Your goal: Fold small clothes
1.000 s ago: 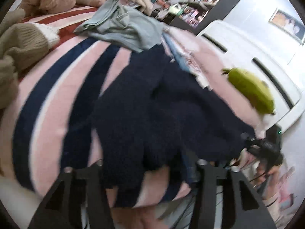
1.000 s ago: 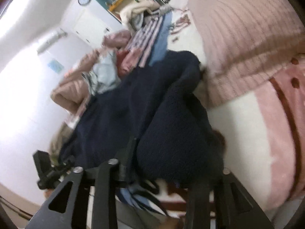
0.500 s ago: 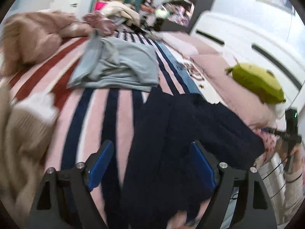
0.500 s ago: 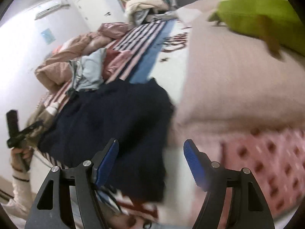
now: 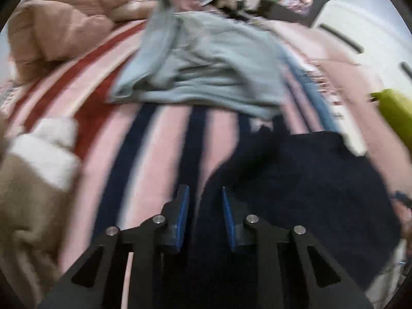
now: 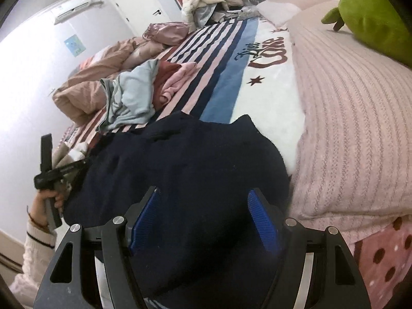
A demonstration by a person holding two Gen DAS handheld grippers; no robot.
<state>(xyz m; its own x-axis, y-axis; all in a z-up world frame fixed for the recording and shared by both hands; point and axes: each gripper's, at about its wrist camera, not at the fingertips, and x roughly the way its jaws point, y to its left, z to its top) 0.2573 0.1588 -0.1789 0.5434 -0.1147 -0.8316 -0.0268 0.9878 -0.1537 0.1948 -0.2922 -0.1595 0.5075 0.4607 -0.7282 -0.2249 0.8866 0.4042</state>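
Note:
A dark navy garment point(image 6: 185, 170) lies folded in a heap on the striped bed cover point(image 6: 226, 43). It also shows in the left wrist view point(image 5: 296, 193) at the lower right. My right gripper point(image 6: 203, 216) is open and empty, its blue pads point(image 6: 262, 221) just above the garment's near part. My left gripper point(image 5: 205, 216) hovers at the garment's left edge, jaws partly closed with a narrow gap and nothing between them. The left gripper also shows at the left of the right wrist view point(image 6: 51, 170), held in a hand.
A light blue-grey garment point(image 5: 206, 59) lies crumpled further up the bed, with a pink and red one point(image 6: 175, 79) beside it. A beige knit with white cuff point(image 5: 38, 159) lies left. A pink pillow point(image 6: 355, 118) and green plush toy point(image 6: 373, 13) lie right. A tan duvet point(image 5: 59, 25) is bunched at the far left.
Both grippers let go of the navy garment, which now lies on the bed. The left jaws have since narrowed and moved to the garment's left edge. The right gripper stays open over it.

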